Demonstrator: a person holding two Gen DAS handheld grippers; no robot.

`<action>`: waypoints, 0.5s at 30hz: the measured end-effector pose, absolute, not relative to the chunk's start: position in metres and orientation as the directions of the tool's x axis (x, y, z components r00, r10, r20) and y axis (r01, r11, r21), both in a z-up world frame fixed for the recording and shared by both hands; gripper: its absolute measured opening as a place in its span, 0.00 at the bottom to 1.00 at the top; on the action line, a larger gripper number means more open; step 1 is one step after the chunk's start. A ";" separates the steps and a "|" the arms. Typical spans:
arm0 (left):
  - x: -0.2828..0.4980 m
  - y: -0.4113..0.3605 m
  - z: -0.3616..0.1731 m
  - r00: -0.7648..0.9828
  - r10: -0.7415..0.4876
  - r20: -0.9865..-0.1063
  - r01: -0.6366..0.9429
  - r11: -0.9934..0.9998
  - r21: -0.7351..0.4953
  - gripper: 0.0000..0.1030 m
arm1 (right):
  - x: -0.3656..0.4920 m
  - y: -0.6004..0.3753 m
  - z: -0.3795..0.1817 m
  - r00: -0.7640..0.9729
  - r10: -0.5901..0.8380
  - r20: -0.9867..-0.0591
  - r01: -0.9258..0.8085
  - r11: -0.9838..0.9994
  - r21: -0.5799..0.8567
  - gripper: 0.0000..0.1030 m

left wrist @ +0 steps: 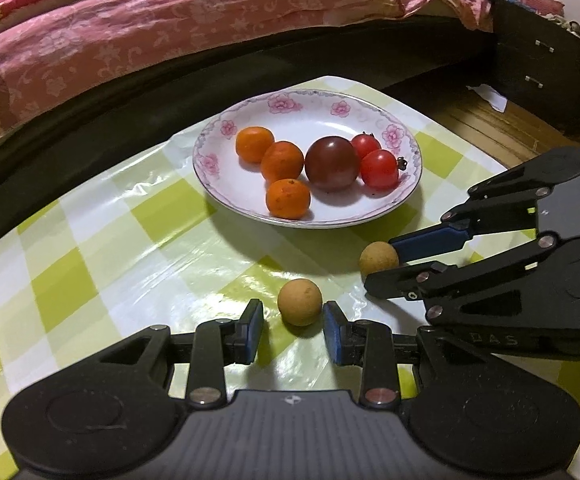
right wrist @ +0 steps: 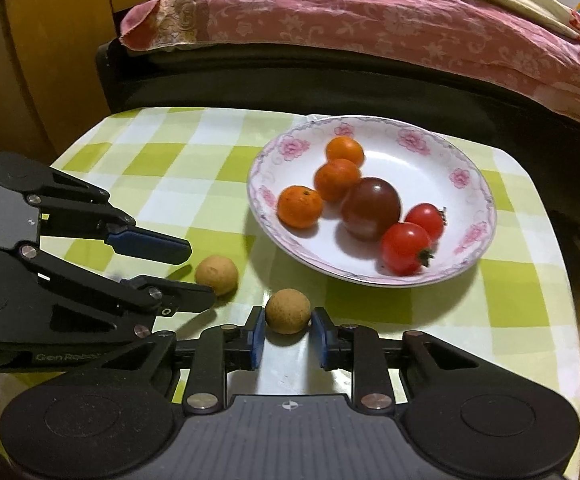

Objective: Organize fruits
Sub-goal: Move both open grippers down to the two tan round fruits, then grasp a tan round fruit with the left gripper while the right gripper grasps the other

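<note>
Two tan longans lie on the checked tablecloth in front of a flowered white plate. The plate holds three small oranges, a dark tomato and two red cherry tomatoes. My left gripper is open around one longan, its pads a little off it. My right gripper is open around the other longan, its pads close to its sides.
The small table stands against a dark bed frame with pink floral bedding. A dark drawer cabinet stands right of it, a wooden cabinet left. The table edges fall off close behind and beside the plate.
</note>
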State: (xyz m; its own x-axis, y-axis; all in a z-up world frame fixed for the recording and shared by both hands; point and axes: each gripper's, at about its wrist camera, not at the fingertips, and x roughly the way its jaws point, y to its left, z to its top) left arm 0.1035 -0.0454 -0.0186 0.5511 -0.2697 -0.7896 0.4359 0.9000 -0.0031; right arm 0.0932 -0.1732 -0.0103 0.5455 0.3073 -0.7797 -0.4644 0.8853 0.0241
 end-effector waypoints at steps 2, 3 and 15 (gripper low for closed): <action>0.106 -0.046 -0.022 0.549 -0.268 -0.792 0.435 0.901 -0.004 0.40 | 0.095 -0.174 -0.011 0.550 0.295 -0.781 -0.457 0.889 0.014 0.20; 0.106 -0.046 -0.022 0.553 -0.272 -0.788 0.436 0.900 -0.005 0.40 | 0.095 -0.174 -0.011 0.554 0.287 -0.782 -0.454 0.891 0.006 0.20; 0.105 -0.048 -0.021 0.564 -0.286 -0.775 0.440 0.898 -0.011 0.36 | 0.097 -0.180 -0.010 0.551 0.288 -0.783 -0.438 0.899 0.022 0.20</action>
State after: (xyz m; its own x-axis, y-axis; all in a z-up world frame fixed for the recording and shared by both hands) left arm 0.1047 -0.0475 -0.0213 0.5639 -0.2864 -0.7746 0.4404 0.8977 -0.0113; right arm 0.0966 -0.1799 -0.0105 0.5512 0.2877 -0.7832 -0.4376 0.8989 0.0222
